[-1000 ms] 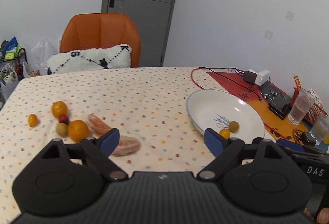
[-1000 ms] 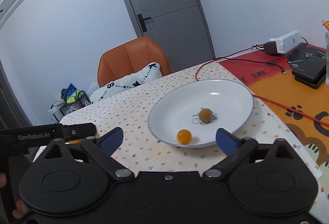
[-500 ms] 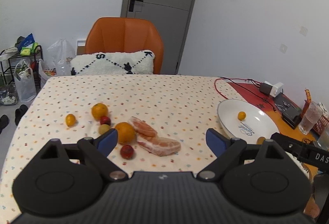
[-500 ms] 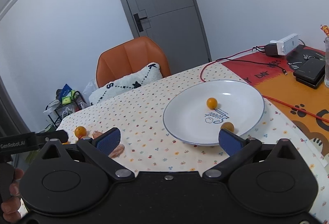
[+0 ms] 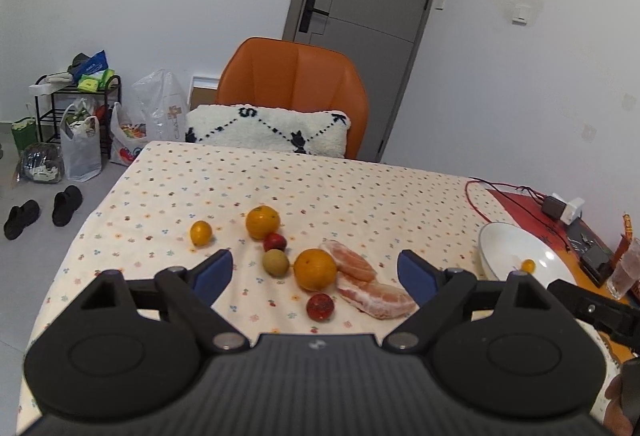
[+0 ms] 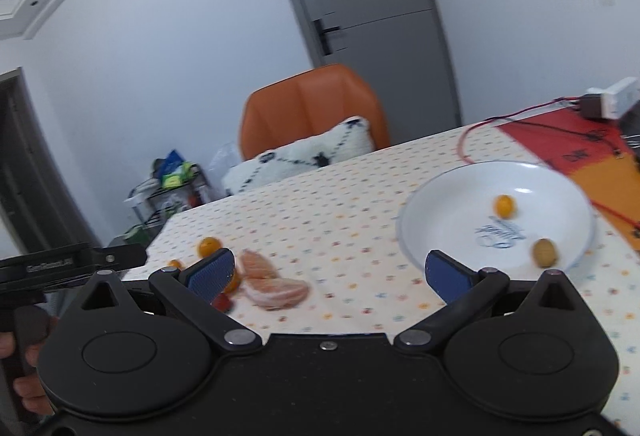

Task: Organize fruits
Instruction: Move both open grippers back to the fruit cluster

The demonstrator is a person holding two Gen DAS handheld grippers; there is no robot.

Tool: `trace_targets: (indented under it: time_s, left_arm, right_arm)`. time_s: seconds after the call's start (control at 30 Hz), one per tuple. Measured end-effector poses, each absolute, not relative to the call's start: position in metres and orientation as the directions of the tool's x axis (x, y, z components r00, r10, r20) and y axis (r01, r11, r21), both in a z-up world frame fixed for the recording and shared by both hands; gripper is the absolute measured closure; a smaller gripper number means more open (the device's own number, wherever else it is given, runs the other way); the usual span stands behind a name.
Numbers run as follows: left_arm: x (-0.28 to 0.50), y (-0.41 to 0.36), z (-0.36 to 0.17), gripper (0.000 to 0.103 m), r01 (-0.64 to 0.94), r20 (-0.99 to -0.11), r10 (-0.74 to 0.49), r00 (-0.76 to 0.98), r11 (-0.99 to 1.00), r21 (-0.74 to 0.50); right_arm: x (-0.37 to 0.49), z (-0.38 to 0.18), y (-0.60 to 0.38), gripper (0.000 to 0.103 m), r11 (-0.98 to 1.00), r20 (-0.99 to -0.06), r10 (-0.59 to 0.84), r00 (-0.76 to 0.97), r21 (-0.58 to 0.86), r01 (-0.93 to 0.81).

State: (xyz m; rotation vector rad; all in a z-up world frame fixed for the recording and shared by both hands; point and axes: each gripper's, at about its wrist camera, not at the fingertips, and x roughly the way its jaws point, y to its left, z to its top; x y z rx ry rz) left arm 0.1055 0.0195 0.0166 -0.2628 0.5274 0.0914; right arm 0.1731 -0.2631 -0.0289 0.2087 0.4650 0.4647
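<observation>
White plate (image 6: 440, 196) sits on the dotted tablecloth (image 5: 320, 188) toward the right; it holds a small orange fruit (image 6: 504, 205) near its middle and a brownish-green fruit (image 6: 545, 253) close to the near rim; the left wrist view catches only part of the plate, with just the orange one showing.

Left gripper (image 5: 316, 274) has its jaws wide apart with nothing between the pads; they have just eased in a little. Loose fruit lies on the cloth just beyond it: large orange (image 5: 315, 269) about midway between the tips; peeled citrus segments (image 5: 372, 292) touching its right side and running toward the right tip; red fruit (image 5: 320, 307) nearest the gripper; green-brown fruit (image 5: 275, 262), second red fruit (image 5: 274, 242) and another orange (image 5: 262, 222) further back; small orange fruit (image 5: 201, 233) off to the left, apart from the rest.

Right gripper (image 6: 328, 272) also has jaws spread and empty; the plate lies beyond its right tip, the segments beyond its left.

Right wrist view is motion-blurred; its left pad hides most of the fruit cluster; a hand (image 6: 24, 376) is cut off at that view's left edge.
</observation>
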Motion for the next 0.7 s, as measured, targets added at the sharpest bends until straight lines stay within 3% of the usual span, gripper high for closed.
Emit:
trace_targets:
  time_s: [0.3, 0.53, 0.7]
  left_arm:
    - [0.125, 0.027, -0.010, 0.032, -0.170, -0.550, 0.006, 0.835, 0.954, -0.246]
    - [0.146, 0.026, -0.035, 0.048, -0.156, -0.596, -0.032, 0.803, 0.952, -0.262]
    - [0.160, 0.026, -0.049, 0.054, -0.152, -0.620, -0.046, 0.783, 0.953, -0.263]
  right_arm:
    - [0.190, -0.042, -0.233, 0.002, 0.848, -0.418, 0.530, 0.738, 0.258, -0.463]
    - [0.212, -0.059, -0.217, 0.016, 0.825, -0.467, 0.563, 0.682, 0.278, -0.492]
    - [0.228, -0.070, -0.205, 0.020, 0.822, -0.500, 0.566, 0.655, 0.278, -0.498]
